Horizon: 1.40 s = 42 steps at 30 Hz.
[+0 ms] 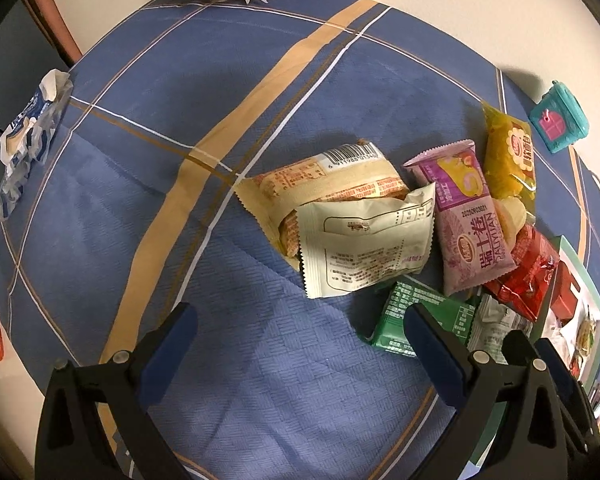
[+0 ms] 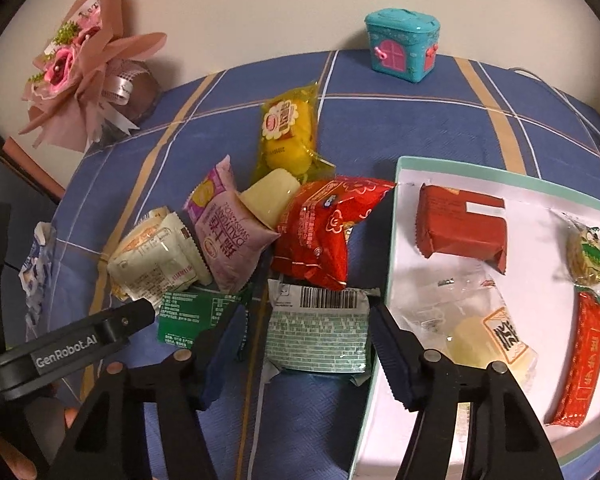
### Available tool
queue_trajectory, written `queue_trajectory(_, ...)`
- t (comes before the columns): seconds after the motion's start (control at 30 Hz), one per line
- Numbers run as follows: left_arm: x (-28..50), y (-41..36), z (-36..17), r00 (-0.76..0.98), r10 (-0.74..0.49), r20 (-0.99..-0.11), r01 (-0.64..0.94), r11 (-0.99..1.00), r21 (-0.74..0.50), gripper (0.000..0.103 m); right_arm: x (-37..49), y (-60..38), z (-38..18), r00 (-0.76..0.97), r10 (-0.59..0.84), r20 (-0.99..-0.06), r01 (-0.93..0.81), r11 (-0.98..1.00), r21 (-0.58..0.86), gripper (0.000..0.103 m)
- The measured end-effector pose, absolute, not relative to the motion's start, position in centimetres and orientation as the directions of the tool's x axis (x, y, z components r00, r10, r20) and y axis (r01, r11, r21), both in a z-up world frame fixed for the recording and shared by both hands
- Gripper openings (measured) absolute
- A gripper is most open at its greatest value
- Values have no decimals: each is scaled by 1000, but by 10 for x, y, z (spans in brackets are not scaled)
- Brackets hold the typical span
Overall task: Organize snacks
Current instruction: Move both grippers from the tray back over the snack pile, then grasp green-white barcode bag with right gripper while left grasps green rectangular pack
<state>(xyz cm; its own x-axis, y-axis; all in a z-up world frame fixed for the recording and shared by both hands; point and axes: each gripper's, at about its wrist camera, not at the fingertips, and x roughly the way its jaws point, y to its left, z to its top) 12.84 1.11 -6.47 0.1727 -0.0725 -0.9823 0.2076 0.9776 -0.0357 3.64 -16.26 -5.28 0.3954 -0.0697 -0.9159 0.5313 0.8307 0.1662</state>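
The right gripper (image 2: 304,344) is spread wide with nothing between its fingers, straddling the pale green barcode packet (image 2: 318,330) that lies flat at the near edge of the bench (image 2: 400,120), just beside the left wall of the white box (image 2: 396,216). The step in hand looks like picking this packet. To do it well, close on its puffed middle rather than the crimped ends, and keep the right-hand finger off the box wall, which it nearly touches. Lift clear of the red packet (image 2: 320,232) overlapping its far end, then carry it over the wall to a bare patch of the box floor.

The left gripper (image 1: 300,344) is likewise released and empty, hovering over bare cloth near the cream packet (image 1: 364,248) and the dark green packet (image 1: 420,316), so it could steady the pile.

The rest of the heap, the pink packet (image 2: 228,224) and yellow packet (image 2: 288,132), sits mid-bench. The bench wears a blue checked cloth against a cream wall; a bouquet (image 2: 80,68) stands at the far left corner and a teal toy house (image 2: 400,44) at the far edge
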Motion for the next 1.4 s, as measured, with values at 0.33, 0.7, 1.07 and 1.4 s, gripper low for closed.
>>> queue_trajectory(0.33, 126, 8, -66, 178, -64, -982, 209, 978, -26, 102, 47, -157, -65, 338, -110, -935, 531, 842, 93, 66)
queue_trajectory(0.7, 130, 15, -60, 181, -77, -980, 205, 978, -38, 102, 49, -154, -70, 320, -80, -944, 523, 846, 106, 66)
queue_trajectory(1.07, 121, -10, -55, 153, -151, -977, 298, 949, -100, 102, 50, -137, -71, 271, -107, -957, 461, 887, 32, 66)
queue_trajectory(1.4, 120, -45, -72, 59, -221, -974, 364, 913, -185, 102, 42, -140, -68, 251, -93, -963, 434, 901, 26, 63)
